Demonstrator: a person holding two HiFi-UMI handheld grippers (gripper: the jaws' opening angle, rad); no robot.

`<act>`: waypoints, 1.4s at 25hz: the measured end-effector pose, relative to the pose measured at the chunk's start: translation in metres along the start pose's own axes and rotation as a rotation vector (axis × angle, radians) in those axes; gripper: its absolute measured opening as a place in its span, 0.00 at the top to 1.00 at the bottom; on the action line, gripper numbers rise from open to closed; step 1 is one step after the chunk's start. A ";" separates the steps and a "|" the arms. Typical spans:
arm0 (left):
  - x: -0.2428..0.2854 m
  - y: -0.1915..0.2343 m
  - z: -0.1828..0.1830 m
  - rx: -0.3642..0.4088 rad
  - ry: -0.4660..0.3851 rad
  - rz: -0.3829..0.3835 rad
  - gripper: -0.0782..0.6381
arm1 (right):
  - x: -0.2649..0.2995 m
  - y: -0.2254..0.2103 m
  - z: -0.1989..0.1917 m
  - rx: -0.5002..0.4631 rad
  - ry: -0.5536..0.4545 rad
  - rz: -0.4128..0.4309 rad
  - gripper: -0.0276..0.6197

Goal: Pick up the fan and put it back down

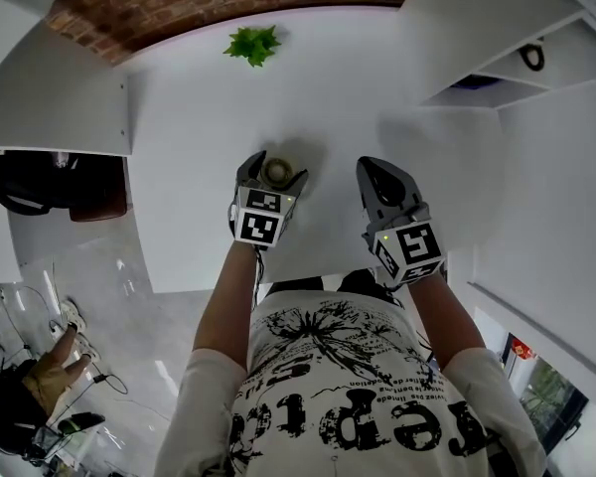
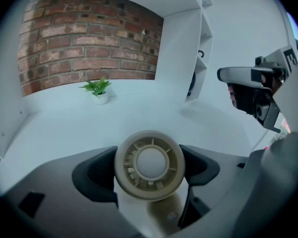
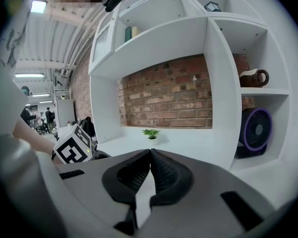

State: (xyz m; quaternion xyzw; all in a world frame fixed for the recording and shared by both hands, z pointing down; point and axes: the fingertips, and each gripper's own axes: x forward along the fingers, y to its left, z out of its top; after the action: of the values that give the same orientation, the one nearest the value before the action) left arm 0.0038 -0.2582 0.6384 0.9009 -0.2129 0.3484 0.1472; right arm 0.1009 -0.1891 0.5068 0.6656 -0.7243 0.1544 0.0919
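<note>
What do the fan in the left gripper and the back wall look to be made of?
The fan looks like moulded plastic, matte beige, by its smooth ribs and hub. The wall is bare brick, rough red-brown, with pale mortar joints.

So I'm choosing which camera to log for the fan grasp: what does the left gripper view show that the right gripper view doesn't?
Only the left gripper view: the beige fan, held between the left gripper's fingers.
Only the right gripper view: the right gripper's fingers shut together on nothing, plus a purple fan and a brown jug in separate compartments of the white shelf.
Both: the potted plant standing in front of the brick wall.
</note>
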 end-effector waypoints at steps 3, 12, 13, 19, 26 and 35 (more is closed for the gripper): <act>0.009 -0.003 -0.004 0.016 0.024 0.001 0.36 | 0.001 -0.001 -0.005 0.003 0.005 0.002 0.93; 0.022 0.001 -0.019 0.001 0.100 0.030 0.36 | 0.004 -0.001 -0.005 -0.006 0.013 0.006 0.93; 0.022 0.001 -0.019 -0.005 0.101 0.034 0.36 | 0.004 -0.002 -0.005 -0.012 0.012 0.005 0.93; 0.023 -0.002 -0.021 -0.041 0.115 0.021 0.35 | -0.004 -0.002 0.004 -0.027 -0.004 -0.006 0.93; 0.000 -0.002 0.001 -0.080 0.064 0.021 0.35 | -0.020 0.000 0.023 -0.049 -0.043 -0.024 0.93; -0.083 -0.011 0.085 -0.015 -0.226 0.042 0.36 | -0.045 0.016 0.063 -0.083 -0.134 0.000 0.93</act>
State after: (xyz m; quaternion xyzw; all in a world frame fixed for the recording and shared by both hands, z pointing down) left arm 0.0022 -0.2611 0.5191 0.9286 -0.2497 0.2460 0.1218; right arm 0.0944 -0.1677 0.4310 0.6703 -0.7345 0.0792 0.0708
